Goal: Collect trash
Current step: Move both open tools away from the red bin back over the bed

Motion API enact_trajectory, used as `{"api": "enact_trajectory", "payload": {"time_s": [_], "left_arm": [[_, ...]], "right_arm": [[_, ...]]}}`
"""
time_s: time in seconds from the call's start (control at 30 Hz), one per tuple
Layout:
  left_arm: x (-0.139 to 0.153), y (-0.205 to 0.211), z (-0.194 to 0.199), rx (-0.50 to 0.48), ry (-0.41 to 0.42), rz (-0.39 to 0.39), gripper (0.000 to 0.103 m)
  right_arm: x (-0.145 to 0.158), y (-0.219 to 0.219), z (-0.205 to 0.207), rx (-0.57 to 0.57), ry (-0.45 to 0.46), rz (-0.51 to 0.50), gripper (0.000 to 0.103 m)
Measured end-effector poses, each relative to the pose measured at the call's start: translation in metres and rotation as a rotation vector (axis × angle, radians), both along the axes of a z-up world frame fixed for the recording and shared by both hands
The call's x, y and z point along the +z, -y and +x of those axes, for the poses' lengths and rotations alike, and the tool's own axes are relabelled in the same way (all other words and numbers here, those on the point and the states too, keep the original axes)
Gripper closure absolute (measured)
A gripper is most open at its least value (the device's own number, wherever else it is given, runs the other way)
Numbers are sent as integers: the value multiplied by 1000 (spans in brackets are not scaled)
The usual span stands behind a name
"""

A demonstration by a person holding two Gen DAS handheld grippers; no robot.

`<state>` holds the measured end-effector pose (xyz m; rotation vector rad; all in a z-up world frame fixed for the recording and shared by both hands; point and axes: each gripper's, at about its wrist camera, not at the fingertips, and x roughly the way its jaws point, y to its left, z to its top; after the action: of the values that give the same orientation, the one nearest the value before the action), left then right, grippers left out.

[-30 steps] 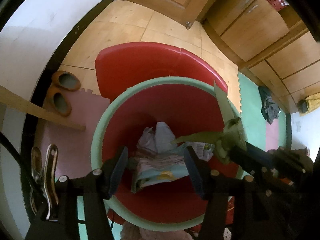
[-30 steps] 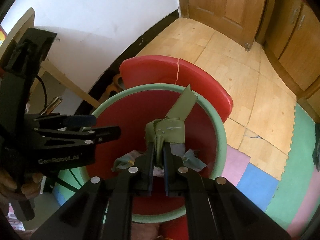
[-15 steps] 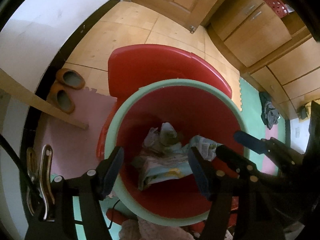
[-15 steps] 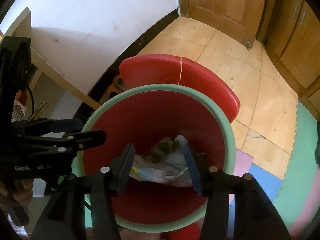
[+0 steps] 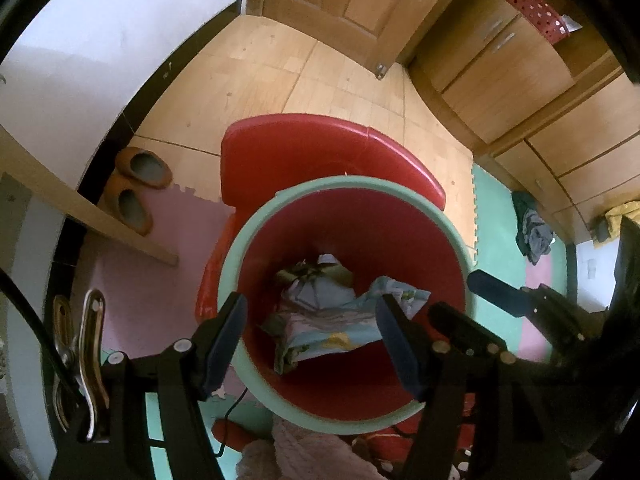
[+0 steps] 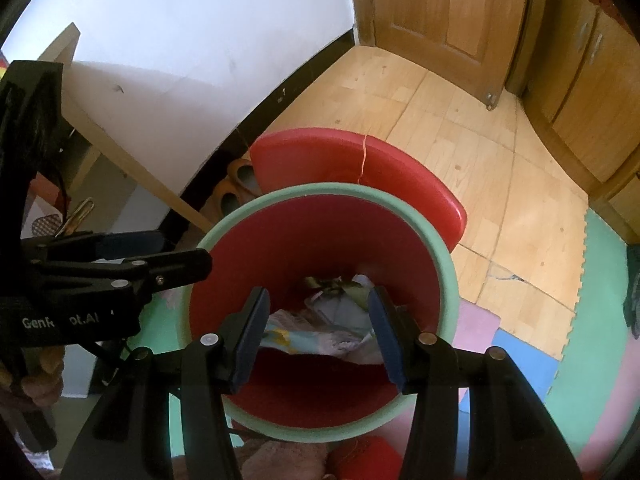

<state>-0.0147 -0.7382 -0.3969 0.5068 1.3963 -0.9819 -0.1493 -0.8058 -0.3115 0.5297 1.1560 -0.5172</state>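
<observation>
A red bin with a pale green rim (image 5: 256,240) (image 6: 446,256) stands below both grippers, its red lid (image 5: 312,152) (image 6: 320,160) swung back. At its bottom lie a crumpled light blue wrapper (image 5: 332,332) (image 6: 316,338) and an olive green wrapper (image 5: 320,272) (image 6: 344,286). My left gripper (image 5: 312,340) hangs open above the bin mouth with nothing between its fingers. My right gripper (image 6: 316,340) is also open and empty over the bin; it shows at the right of the left wrist view (image 5: 472,300).
A pair of brown slippers (image 5: 136,188) sits by the wall at the left. A wooden board (image 5: 80,208) leans nearby. Coloured foam mats (image 6: 592,320) cover the floor at the right, with a heap of cloth (image 5: 534,232). Wooden cabinets (image 5: 520,80) and a door (image 6: 440,20) lie beyond.
My right gripper opened and let go of the olive green wrapper, which now lies in the bin. Both grippers have risen a little above the bin.
</observation>
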Motion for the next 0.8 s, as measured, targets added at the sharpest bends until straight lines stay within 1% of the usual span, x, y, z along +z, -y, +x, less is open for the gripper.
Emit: {"api": "enact_trajectory", "payload": {"time_s": [0.43, 0.8], "left_arm": [[49, -16, -1, 7, 20, -44, 33], [94, -35, -1, 9, 38, -80, 33]], "right_arm": [[45, -15, -5, -29, 26, -44, 50], [93, -33, -5, -47, 63, -85, 50]]}}
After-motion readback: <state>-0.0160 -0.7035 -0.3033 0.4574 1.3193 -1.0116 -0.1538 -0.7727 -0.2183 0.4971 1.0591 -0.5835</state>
